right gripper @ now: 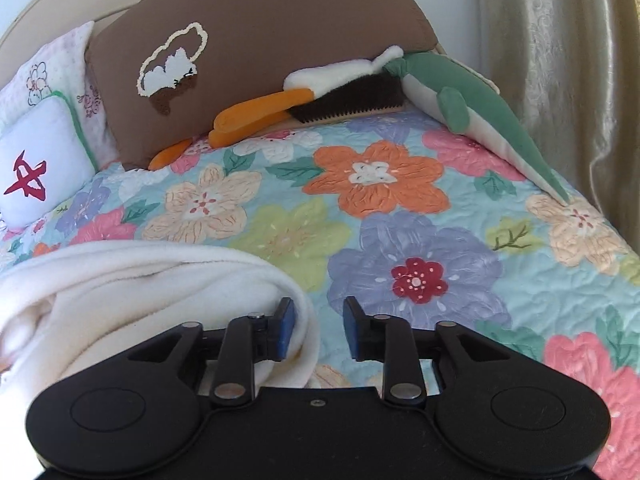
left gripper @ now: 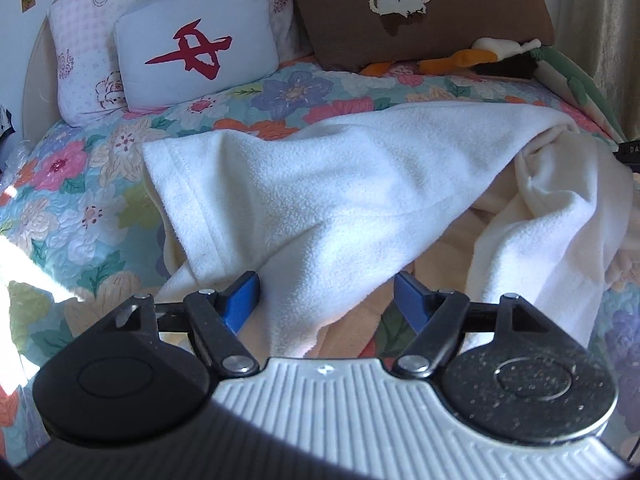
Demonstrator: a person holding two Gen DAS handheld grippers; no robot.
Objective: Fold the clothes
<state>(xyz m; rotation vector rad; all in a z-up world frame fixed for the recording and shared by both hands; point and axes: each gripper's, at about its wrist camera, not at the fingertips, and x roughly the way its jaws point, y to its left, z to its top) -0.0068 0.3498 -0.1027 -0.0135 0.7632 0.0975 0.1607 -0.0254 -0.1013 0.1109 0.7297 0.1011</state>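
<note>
Nearest in the left wrist view, the left gripper [left gripper: 326,296] points down over the bed with its blue pads [left gripper: 242,300] spread wide; a fold of the white fleece garment [left gripper: 320,184] lies between them, but neither pad presses on it. That garment sprawls across the middle of the floral quilt [left gripper: 80,184], a stitched hem running along its left edge, its right side bunched into thick rolls, and a cream underside showing near the right pad. Bright sun falls on the quilt at the near left. At the far end of the bed a pale blue cushion with a red character [left gripper: 196,44] leans against a pink patterned pillow [left gripper: 80,40], and to the right stands a brown cushion with a cloud design [left gripper: 412,12]. Just beside that cushion's lower edge lies a plush bird with an orange beak [left gripper: 472,58], and a green plush toy [left gripper: 568,76] runs along the far right edge. In the right wrist view, the right gripper [right gripper: 319,330] has its jaws partly parted; the rolled edge of the garment [right gripper: 132,280] curls around the left pad [right gripper: 286,332], and the gap between the pads shows quilt [right gripper: 420,240], so nothing is pinched. A pale curtain [right gripper: 560,80] hangs at the far right behind the bed.
</note>
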